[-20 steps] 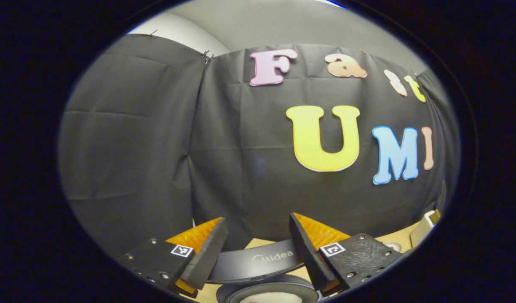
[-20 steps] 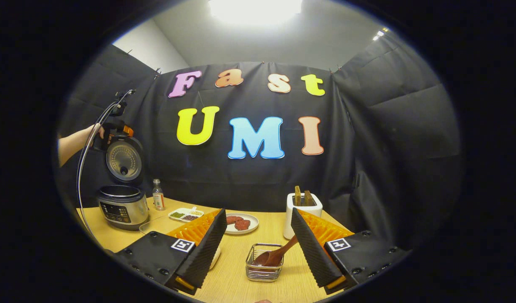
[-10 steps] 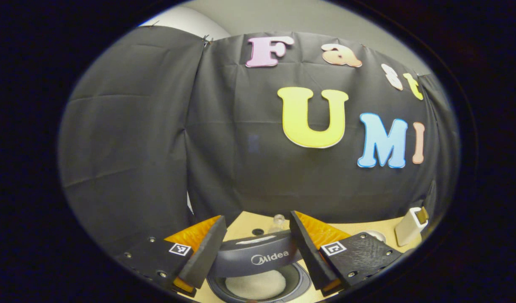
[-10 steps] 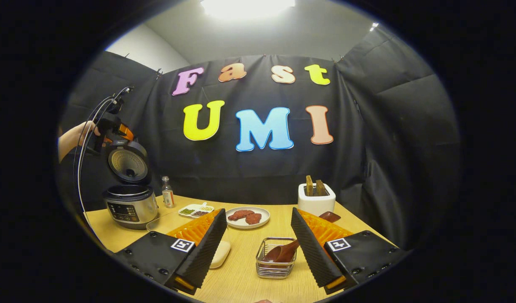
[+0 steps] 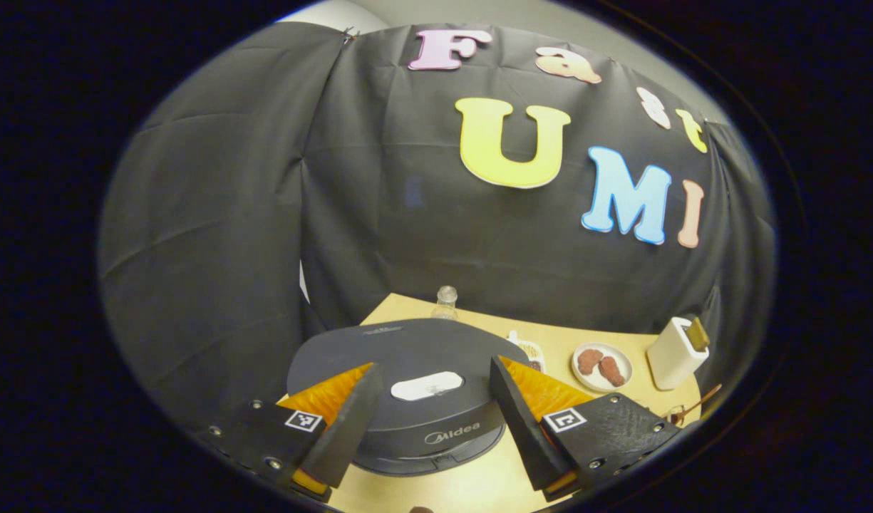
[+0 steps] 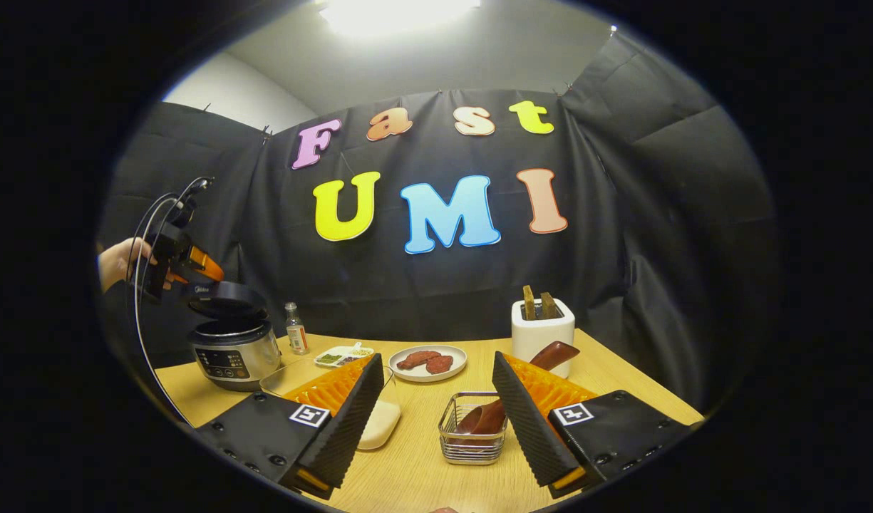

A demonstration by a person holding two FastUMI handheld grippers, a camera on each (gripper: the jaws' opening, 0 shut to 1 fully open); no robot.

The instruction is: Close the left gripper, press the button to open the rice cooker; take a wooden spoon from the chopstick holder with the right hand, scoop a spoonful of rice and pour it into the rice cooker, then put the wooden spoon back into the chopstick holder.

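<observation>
Your left gripper (image 5: 432,367) has its fingers spread above the rice cooker (image 5: 407,342) at lower centre: press them together first, then push squarely on the pale button (image 5: 427,385). Your right gripper (image 6: 436,360), fingers also spread, frames the wooden spoon (image 6: 481,420) in the chopstick holder (image 6: 472,449), lower centre.

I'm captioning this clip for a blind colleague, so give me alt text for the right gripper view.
The right gripper hangs open over a wooden table, with a wire chopstick holder holding a wooden spoon between its fingers. At far left, a hand holds the left gripper at the partly lowered lid of a rice cooker.
</observation>
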